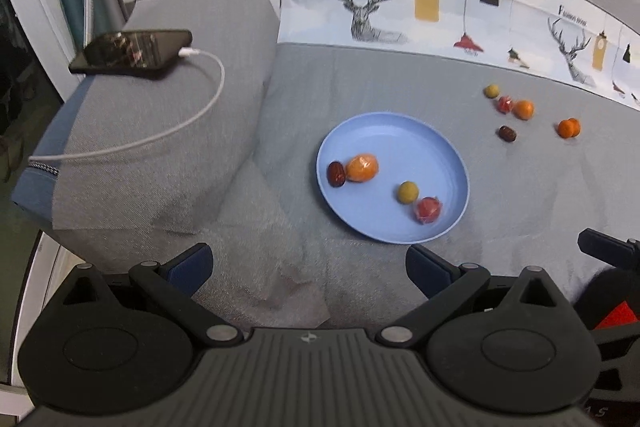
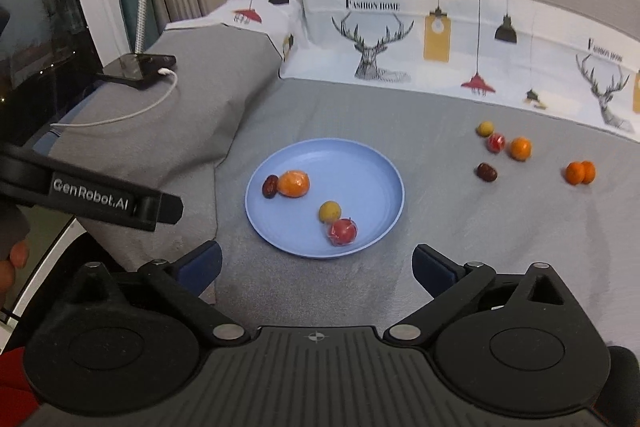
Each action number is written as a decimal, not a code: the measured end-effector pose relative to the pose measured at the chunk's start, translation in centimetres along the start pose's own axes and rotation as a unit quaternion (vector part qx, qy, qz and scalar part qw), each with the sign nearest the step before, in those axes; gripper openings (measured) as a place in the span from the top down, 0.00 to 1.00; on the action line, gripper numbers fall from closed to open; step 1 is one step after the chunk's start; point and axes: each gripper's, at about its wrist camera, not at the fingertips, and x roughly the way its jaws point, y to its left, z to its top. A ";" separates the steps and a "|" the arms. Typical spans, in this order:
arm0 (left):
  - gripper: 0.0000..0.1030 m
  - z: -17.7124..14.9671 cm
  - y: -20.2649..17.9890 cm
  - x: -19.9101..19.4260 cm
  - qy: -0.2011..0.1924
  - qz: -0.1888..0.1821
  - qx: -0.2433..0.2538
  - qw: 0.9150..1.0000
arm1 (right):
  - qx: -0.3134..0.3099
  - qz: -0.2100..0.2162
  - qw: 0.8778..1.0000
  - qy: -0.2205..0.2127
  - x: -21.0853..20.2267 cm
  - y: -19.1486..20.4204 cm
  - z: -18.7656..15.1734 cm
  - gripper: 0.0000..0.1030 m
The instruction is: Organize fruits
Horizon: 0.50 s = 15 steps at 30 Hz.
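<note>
Both grippers, left (image 1: 308,267) and right (image 2: 316,269), gaping and empty; take the loose date (image 2: 486,172) (bedspread's soft) gently, then plate (image 2: 360,163)

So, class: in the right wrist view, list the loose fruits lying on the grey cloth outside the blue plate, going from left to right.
Dark red date → yellow-green fruit → wrapped red fruit → orange fruit → pair of small orange fruits.
</note>
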 end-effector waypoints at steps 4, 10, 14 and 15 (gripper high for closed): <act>0.00 -0.3 -0.5 -1.1 -0.013 -0.002 0.005 1.000 | 0.002 -0.006 1.000 -0.010 -1.0 0.0 -0.2 0.01; 0.00 -0.4 -0.5 -1.9 -0.021 -0.002 0.002 1.000 | -0.001 -0.007 1.000 -0.017 -1.8 0.1 -0.4 0.01; 0.00 -0.4 -0.3 -2.1 -0.025 -0.002 0.000 1.000 | -0.003 -0.006 1.000 -0.019 -1.9 0.3 -0.4 0.01; 0.00 -0.4 -0.3 -2.1 -0.025 -0.002 0.000 1.000 | -0.003 -0.007 1.000 -0.019 -1.9 0.3 -0.3 0.01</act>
